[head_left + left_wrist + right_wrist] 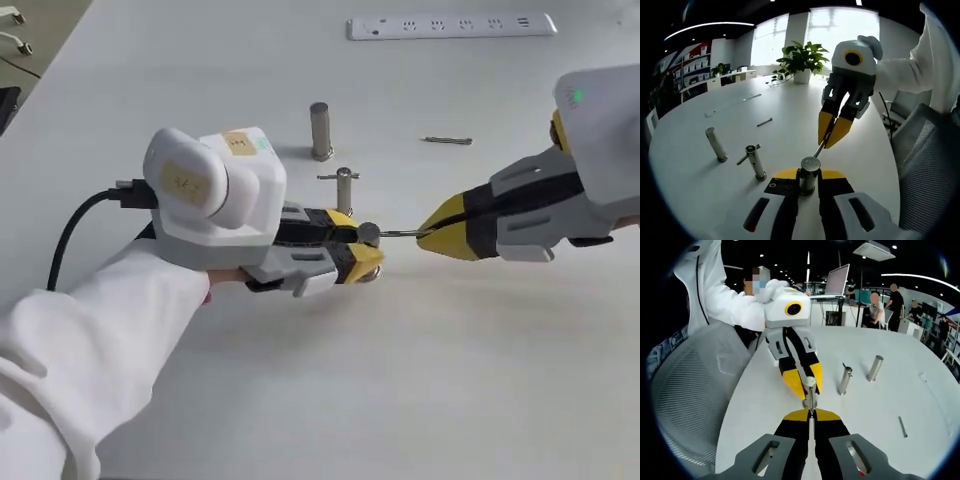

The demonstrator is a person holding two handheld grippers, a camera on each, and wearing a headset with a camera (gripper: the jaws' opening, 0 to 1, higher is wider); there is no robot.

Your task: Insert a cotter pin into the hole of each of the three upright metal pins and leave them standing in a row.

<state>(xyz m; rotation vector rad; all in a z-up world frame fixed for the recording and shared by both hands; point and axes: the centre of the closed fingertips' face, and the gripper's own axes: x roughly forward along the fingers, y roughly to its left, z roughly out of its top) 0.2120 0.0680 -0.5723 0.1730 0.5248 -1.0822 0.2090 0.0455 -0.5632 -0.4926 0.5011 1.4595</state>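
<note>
Cotter pin sits pinched in my right tongs, its tip at the head of the metal pin that my left tongs clamp upright on the table. The hole is too small to make out. Tan labels on my left tongs are too blurred to read. I count three of each: a second pin already crossed by a cotter, a bare pin and a loose cotter pin.

The far pin stands bare, middle pin cottered, near pin touching a cotter pin.
</note>
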